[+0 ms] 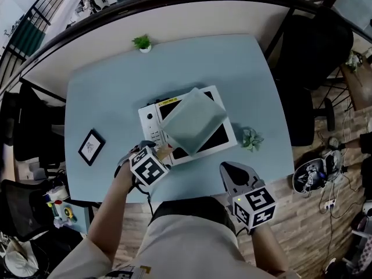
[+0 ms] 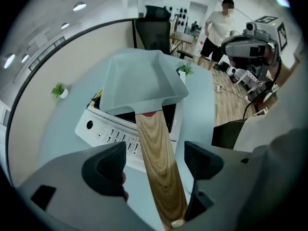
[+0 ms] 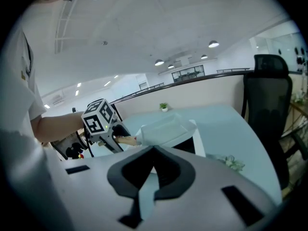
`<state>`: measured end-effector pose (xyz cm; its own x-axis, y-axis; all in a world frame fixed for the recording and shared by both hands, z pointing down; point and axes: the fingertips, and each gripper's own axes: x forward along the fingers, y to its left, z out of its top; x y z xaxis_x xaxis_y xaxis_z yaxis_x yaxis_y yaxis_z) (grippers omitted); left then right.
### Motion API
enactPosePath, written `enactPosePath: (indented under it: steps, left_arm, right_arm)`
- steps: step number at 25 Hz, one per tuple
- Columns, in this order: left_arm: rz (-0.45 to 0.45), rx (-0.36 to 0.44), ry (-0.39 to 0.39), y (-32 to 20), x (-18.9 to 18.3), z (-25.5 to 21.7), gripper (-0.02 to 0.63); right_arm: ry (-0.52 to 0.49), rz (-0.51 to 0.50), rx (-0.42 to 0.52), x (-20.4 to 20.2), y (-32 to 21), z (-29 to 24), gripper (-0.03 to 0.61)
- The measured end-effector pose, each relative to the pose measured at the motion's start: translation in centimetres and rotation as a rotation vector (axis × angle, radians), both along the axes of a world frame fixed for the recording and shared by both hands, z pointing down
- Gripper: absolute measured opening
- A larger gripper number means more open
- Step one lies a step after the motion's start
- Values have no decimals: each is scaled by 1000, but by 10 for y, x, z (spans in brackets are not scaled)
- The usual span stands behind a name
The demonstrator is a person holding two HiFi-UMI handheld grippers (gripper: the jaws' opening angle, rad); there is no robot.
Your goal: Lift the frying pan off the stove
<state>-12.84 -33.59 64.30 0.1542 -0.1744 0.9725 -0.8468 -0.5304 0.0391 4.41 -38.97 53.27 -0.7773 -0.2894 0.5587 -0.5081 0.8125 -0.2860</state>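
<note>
Square, pale grey-green frying pan (image 1: pixel 195 120) is seen on the white stove (image 1: pixel 150 118), over its glossy black top. Its wood-grain handle (image 2: pixel 153 134) is flanked, ungripped, by the left gripper's (image 2: pixel 155 163) spread jaws. The right gripper's (image 3: pixel 153 165) jaws are pressed together, nothing between them.

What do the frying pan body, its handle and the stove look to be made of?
The frying pan is pale grey-green with an even, matte colour: probably coated metal, though the look leaves it open. Its handle is light brown with visible grain streaks: wood or a wood-look finish. The stove has a smooth white casing, likely plastic or painted metal. Its cooking surface is black and smooth, seemingly glass.
</note>
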Motion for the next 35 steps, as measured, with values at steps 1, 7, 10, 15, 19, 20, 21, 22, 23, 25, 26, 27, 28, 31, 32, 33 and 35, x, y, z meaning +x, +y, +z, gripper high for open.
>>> enactPosePath:
  steps: [1, 7, 10, 15, 19, 20, 21, 22, 23, 25, 26, 27, 28, 31, 32, 33, 35]
  left_arm:
    - [9, -14, 5, 0, 1, 4, 381]
    - [38, -43, 29, -2, 4, 18, 296]
    - [61, -38, 34, -3, 8, 20, 236]
    - [36, -3, 49, -5, 7, 19, 164]
    - [19, 5, 35, -1, 0, 16, 141]
    - [12, 11, 28, 1, -4, 15, 125]
    - [8, 18, 21, 4, -8, 14, 117]
    - [8, 21, 15, 8, -10, 13, 117]
    - [6, 22, 14, 12, -11, 11, 115]
    - [-10, 25, 12, 21, -12, 9, 115]
    - [-20, 28, 7, 26, -13, 8, 115]
    - [-31, 32, 0, 31, -15, 7, 115]
    - [-44, 35, -3, 35, -17, 5, 115]
    - [-86, 51, 1, 48, -25, -5, 115]
    - [-98, 61, 1, 51, -28, -10, 115]
    - [-110, 73, -2, 53, -31, -16, 115]
    - [-137, 103, -9, 55, -39, -30, 115]
  right_arm:
    - [5, 1, -7, -2, 0, 5, 5]
    - [16, 2, -36, -14, 2, 24, 5]
    - [23, 3, -43, -16, 4, 33, 5]
    - [20, 22, -70, -21, 6, 44, 5]
    - [1, 39, -83, -27, 5, 40, 5]
    - [2, 41, -79, -27, 5, 37, 5]
    - [3, 41, -71, -28, 4, 34, 5]
    - [6, 41, -62, -28, 3, 30, 5]
    - [9, 40, -52, -28, 2, 27, 5]
    - [14, 42, -32, -27, 0, 18, 5]
    - [16, 44, -23, -27, 0, 13, 5]
    - [15, 46, -13, -27, -1, 8, 5]
    - [14, 48, -3, -27, -2, 2, 5]
    - [17, 48, 32, -26, -4, -16, 5]
    - [23, 50, 49, -25, -5, -22, 5]
    - [28, 56, 66, -23, -8, -28, 5]
    - [28, 73, 96, -18, -15, -43, 5]
